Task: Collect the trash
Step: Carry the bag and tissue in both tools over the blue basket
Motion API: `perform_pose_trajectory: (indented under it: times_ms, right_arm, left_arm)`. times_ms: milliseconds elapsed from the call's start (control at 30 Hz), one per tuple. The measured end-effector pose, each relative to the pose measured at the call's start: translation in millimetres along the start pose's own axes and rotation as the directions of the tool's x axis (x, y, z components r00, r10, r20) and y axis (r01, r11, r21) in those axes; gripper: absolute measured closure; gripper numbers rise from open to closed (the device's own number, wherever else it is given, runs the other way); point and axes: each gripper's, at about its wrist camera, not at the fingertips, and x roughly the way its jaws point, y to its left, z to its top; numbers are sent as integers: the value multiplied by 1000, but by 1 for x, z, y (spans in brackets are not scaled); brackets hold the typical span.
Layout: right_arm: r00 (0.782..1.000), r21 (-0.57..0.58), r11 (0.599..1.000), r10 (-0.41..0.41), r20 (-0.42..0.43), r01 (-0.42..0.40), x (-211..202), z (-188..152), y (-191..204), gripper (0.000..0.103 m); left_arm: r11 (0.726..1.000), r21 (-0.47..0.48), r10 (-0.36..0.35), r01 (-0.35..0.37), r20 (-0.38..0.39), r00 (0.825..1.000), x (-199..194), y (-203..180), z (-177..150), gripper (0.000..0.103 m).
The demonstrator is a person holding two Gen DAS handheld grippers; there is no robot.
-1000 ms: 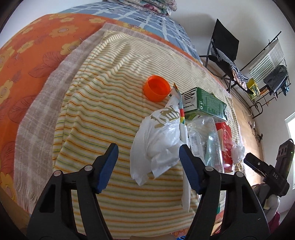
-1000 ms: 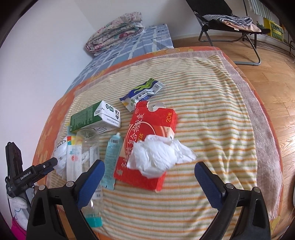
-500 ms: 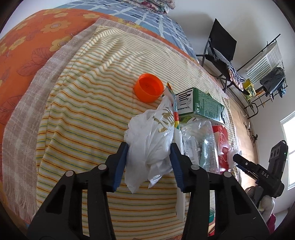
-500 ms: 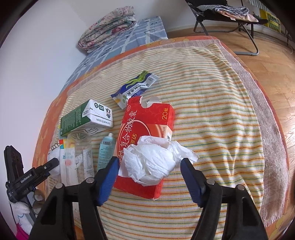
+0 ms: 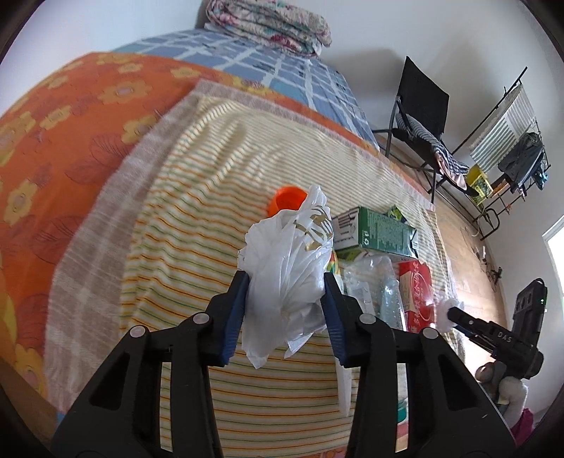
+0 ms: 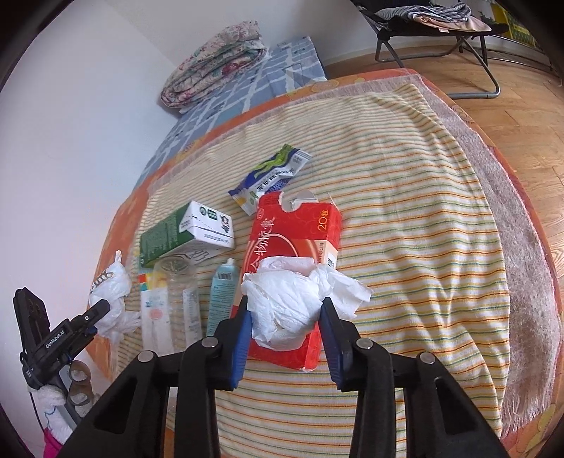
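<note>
1. Striped yellow-and-orange cloth (image 5: 197, 253) covers the bed before us in the left wrist view, laid over an orange flowered sheet (image 5: 60, 141). Our left gripper (image 5: 284, 303) is clamped on a white plastic bag (image 5: 289, 267), held above the cloth. Behind the bag sit an orange cap (image 5: 283, 200), a green carton (image 5: 377, 232) and a red box (image 5: 416, 296). Farther back we see a blue checked mattress (image 5: 282, 81) with a folded quilt (image 5: 271, 31), a black chair (image 5: 419, 105) and a drying rack (image 5: 507, 141) against the white wall.
2. In the right wrist view, our right gripper (image 6: 285, 324) is clamped on crumpled white tissue (image 6: 292, 299), over the near end of the red box. A clear bottle (image 6: 183, 292), a blue tube (image 6: 222, 292) and a blue-green wrapper (image 6: 271, 176) lie on the cloth nearby. Wooden floor (image 6: 521, 88) shows at the right.
</note>
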Motion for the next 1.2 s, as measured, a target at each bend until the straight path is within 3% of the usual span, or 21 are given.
perform_pose_trajectory:
  times_ms: [500, 933, 1200]
  right_arm:
    - [996, -122, 992, 48, 73, -39, -54, -20, 22, 66]
    - [991, -300, 952, 94, 94, -61, -97, -72, 61, 66]
    - [993, -415, 906, 111, 45, -83, -106, -127, 84, 65]
  left_arm:
    - [996, 56, -70, 67, 54, 996, -65, -2, -14, 61]
    - [975, 169, -145, 144, -7, 989, -98, -29, -73, 61]
    - [966, 193, -158, 171, -77, 984, -102, -37, -119, 61]
